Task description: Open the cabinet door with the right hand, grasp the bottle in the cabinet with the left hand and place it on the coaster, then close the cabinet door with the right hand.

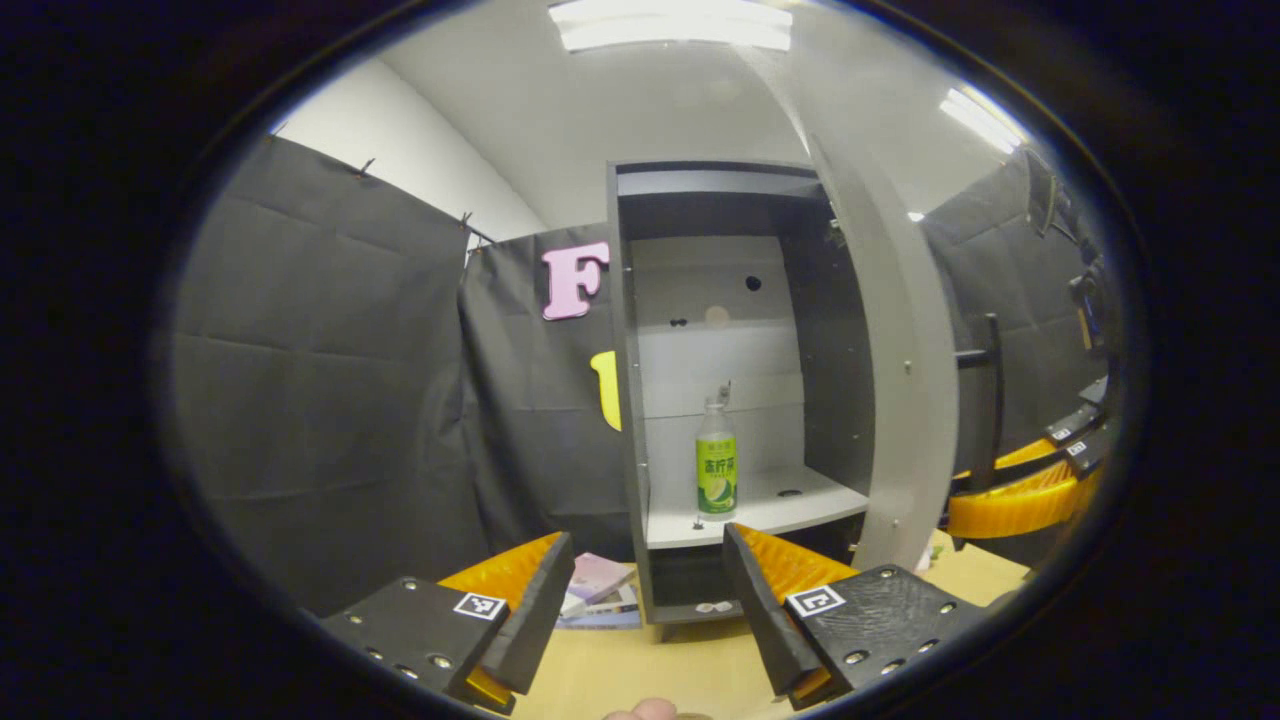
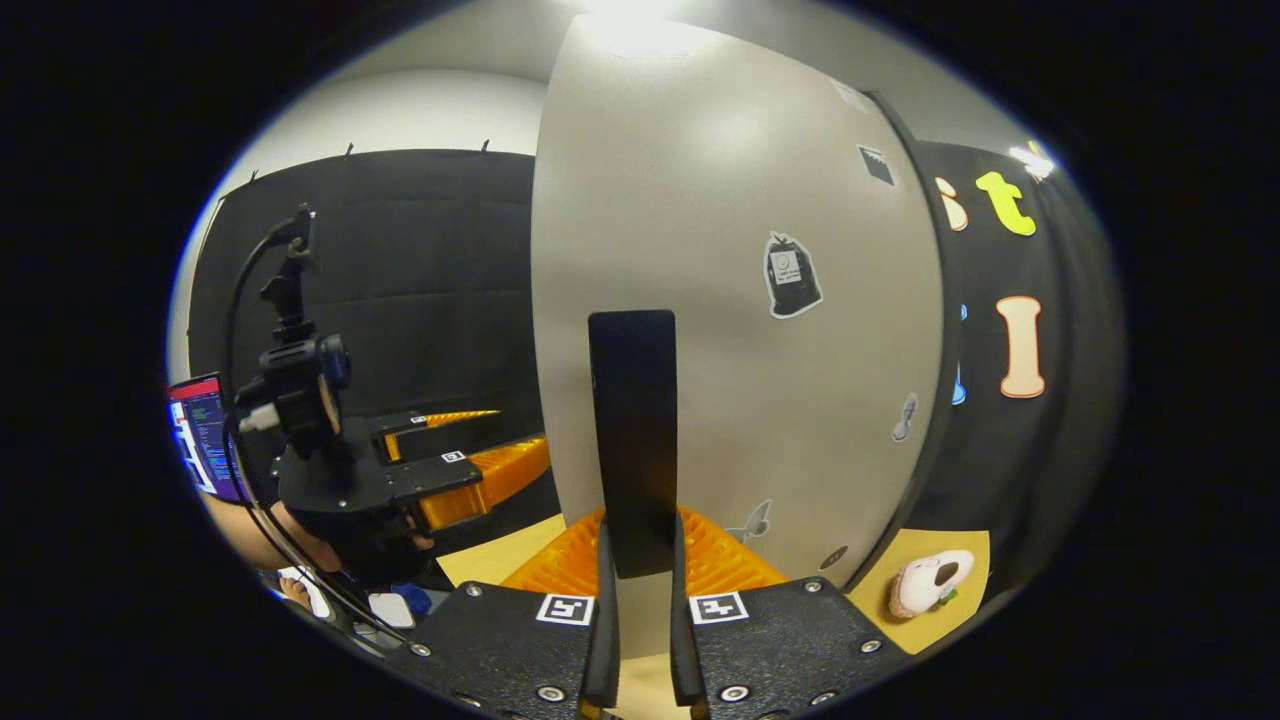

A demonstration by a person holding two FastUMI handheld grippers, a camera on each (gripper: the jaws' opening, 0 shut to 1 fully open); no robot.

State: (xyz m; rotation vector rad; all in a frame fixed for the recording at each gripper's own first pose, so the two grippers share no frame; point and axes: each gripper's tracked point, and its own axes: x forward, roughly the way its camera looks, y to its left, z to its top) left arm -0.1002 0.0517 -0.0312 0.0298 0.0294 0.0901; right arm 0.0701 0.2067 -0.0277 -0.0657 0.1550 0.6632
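The cabinet (image 1: pixel 735 350) stands with its door (image 1: pixel 900 400) swung wide, seen edge-on in the left gripper view. A clear bottle (image 1: pixel 716 470) with a green label stands upright on the white shelf (image 1: pixel 800 505) inside. My left gripper (image 1: pixel 648 540) is open, a short way in front of the cabinet, with the bottle straight ahead between its fingers' lines and apart from them. In the right gripper view, my right gripper (image 2: pixel 640 560) is shut on the door's black vertical handle (image 2: pixel 632 420). The door (image 2: pixel 740 300) carries a few stickers. The right gripper (image 1: pixel 1020 495) is also seen beside the door.
Flat pink and white items (image 1: pixel 600 585) lie on the wooden table (image 1: pixel 640 670) left of the cabinet's foot. A small plush toy (image 2: pixel 930 582) lies on the table past the door. The left gripper (image 2: pixel 450 470), a hand and a screen (image 2: pixel 200 430) are on the left.
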